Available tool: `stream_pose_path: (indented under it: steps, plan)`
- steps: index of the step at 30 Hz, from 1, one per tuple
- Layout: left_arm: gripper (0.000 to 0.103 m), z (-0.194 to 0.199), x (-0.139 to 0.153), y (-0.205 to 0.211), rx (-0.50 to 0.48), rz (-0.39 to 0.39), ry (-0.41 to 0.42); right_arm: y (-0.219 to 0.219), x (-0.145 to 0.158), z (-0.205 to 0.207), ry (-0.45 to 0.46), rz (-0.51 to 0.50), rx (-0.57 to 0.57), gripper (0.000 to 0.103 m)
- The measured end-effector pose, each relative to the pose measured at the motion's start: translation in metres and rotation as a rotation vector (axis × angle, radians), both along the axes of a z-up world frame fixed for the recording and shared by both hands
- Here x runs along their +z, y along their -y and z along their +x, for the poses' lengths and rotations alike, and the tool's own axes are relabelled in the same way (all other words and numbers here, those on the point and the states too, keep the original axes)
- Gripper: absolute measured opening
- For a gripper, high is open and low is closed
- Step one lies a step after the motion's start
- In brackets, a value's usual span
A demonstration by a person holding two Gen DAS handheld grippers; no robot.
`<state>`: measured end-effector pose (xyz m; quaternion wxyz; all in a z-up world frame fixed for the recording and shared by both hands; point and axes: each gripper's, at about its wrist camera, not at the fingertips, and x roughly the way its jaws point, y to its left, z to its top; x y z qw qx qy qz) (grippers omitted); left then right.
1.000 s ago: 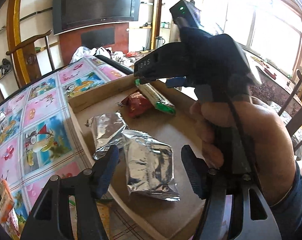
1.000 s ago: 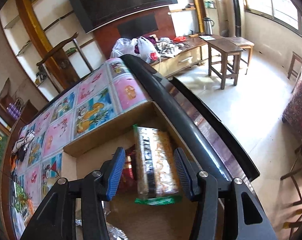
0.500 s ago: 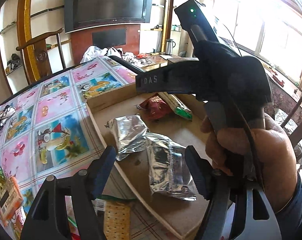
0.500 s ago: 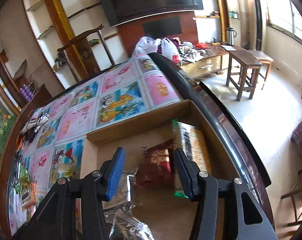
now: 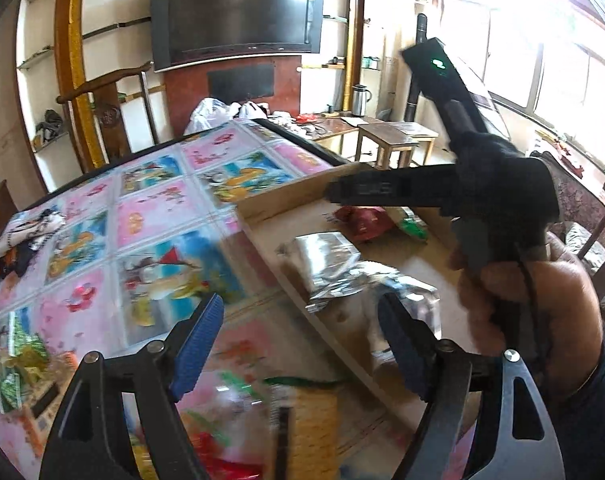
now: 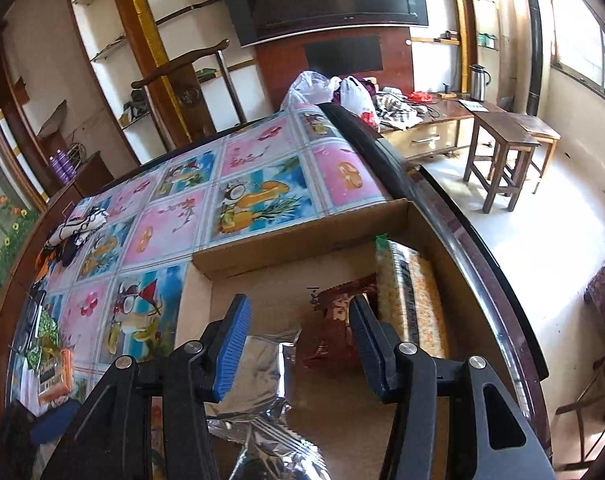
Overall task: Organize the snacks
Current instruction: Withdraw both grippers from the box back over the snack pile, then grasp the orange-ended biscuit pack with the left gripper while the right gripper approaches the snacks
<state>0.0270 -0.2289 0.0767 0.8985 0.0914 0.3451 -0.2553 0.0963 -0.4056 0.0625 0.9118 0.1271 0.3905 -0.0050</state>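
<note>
Several snacks already lie in the cardboard box (image 5: pixel 286 200), and that box is your landmark in both views.

Through the left wrist camera, your left gripper (image 5: pixel 298 344) hangs over the table (image 5: pixel 162 208) just outside the box's near wall, fingers spread with nothing between them; its jaws have just been opening. Below them, outside the box, a cracker packet (image 5: pixel 314 412) lies with its long axis running roughly toward you, though motion blur makes its outline uncertain. It is the nearest loose snack, and this gripper is the nearer one to it; I judge the next reach goes down and slightly toward you. Compared with a second ago, the silver pouches (image 5: pixel 338 268) no longer sit between these fingers; the view has swung off the box and onto the tablecloth.

Through the right wrist camera, your right gripper (image 6: pixel 298 344) hovers inside the box, fingers parted and empty. The long biscuit pack (image 6: pixel 414 300) lies against the box's right wall, lengthwise along it, right of the fingers. A second ago it sat between those fingers; now a red packet (image 6: pixel 334 312) and a silver pouch (image 6: pixel 262 360) show there.
</note>
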Motion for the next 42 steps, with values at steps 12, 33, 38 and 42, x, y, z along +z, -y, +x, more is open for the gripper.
stream_pose_path:
  steps: [12, 33, 38, 42]
  plan:
    - [0.086, 0.025, -0.004, -0.118, 0.193, 0.03, -0.005, -0.027, 0.001, -0.002, 0.021, -0.016, 0.108, 0.055]
    - [0.086, 0.045, -0.057, -0.216, 0.146, 0.181, -0.158, -0.056, -0.002, -0.005, 0.024, -0.081, 0.203, 0.056]
    - [0.086, 0.051, -0.061, -0.215, 0.17, 0.193, -0.154, -0.057, -0.002, -0.005, 0.024, -0.08, 0.203, 0.056]
    - [0.084, 0.06, -0.064, -0.216, 0.237, 0.166, -0.173, -0.06, -0.003, -0.005, 0.023, -0.076, 0.218, 0.056]
